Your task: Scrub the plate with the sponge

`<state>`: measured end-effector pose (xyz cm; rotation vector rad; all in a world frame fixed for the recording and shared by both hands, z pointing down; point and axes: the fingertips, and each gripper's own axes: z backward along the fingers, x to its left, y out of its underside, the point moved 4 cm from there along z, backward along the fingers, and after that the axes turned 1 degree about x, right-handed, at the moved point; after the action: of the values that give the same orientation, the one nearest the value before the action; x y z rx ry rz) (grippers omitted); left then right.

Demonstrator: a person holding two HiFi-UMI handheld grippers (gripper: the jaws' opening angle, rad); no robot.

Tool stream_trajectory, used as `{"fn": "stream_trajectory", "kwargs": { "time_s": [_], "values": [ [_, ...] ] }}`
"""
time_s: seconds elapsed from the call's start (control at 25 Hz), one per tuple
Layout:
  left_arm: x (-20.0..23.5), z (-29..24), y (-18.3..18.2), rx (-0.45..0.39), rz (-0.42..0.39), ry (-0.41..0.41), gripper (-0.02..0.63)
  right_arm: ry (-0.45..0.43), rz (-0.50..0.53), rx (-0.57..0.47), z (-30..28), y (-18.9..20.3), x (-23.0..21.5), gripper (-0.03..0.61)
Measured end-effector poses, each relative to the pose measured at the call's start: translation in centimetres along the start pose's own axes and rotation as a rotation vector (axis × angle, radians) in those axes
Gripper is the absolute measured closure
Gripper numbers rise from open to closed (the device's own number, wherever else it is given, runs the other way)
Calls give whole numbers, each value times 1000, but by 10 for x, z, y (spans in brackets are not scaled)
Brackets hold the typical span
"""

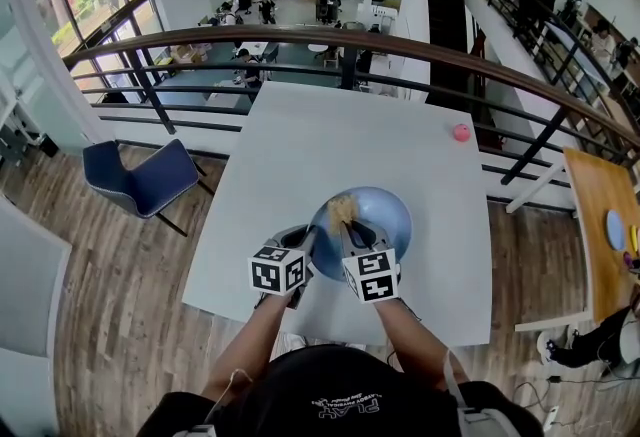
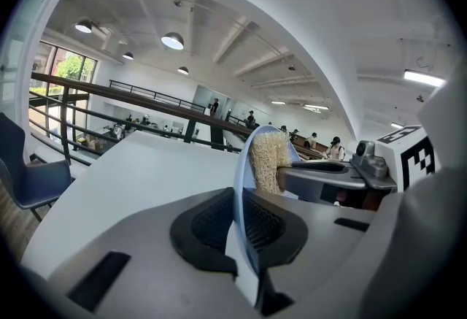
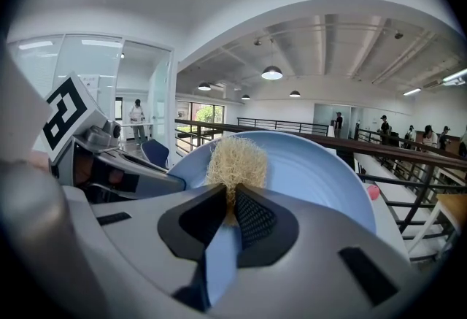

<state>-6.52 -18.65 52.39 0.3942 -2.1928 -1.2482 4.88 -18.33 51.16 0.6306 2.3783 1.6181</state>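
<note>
Step in hand: scrubbing looks under way, since the sponge (image 3: 235,163) sits against the face of the plate (image 3: 321,179)
Left gripper (image 2: 241,226): jaws clenched on the plate's near left rim, which runs edge-on between the two dark pads
Right gripper (image 3: 228,212): jaws clenched on the lower end of the sponge, with its pale fibrous tuft standing out past the tips
Plate: blue and held tilted over the white tabletop (image 1: 300,155), its hollow face turned toward the right gripper; I cannot tell whether its far rim rests on the tabletop
Sponge against jaws: it touches the plate's inner face near the left side, just beside the left jaws, and most of the bowl to its right is uncovered
Next move: probably sweep the sponge across the bare part of the face, with steady pressure from the right while the left grip braces the rim against it
Watch for: a hard push could twist the plate in the narrow rim grip, or bend the soft tuft so that it only brushes the surface
Elsewhere: a small pink ball (image 1: 461,132) lies well apart, near the far right edge of the tabletop
</note>
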Motion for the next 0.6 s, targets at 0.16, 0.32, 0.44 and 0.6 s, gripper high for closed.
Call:
{"fn": "stream_trajectory", "kwargs": {
  "time_s": [0.16, 0.32, 0.44, 0.6],
  "values": [
    [3, 2, -1, -3, 8, 1, 589, 25, 7, 3, 1, -2, -7, 534],
    [4, 4, -3, -12, 35, 6, 588, 53, 1, 6, 4, -5, -19, 534],
    [6, 6, -3, -15, 41, 4, 588, 74, -11, 7, 6, -5, -28, 534],
    [11, 9, -2, -28, 57, 3, 586, 111, -43, 13, 9, -1, -43, 534]
  ]
}}
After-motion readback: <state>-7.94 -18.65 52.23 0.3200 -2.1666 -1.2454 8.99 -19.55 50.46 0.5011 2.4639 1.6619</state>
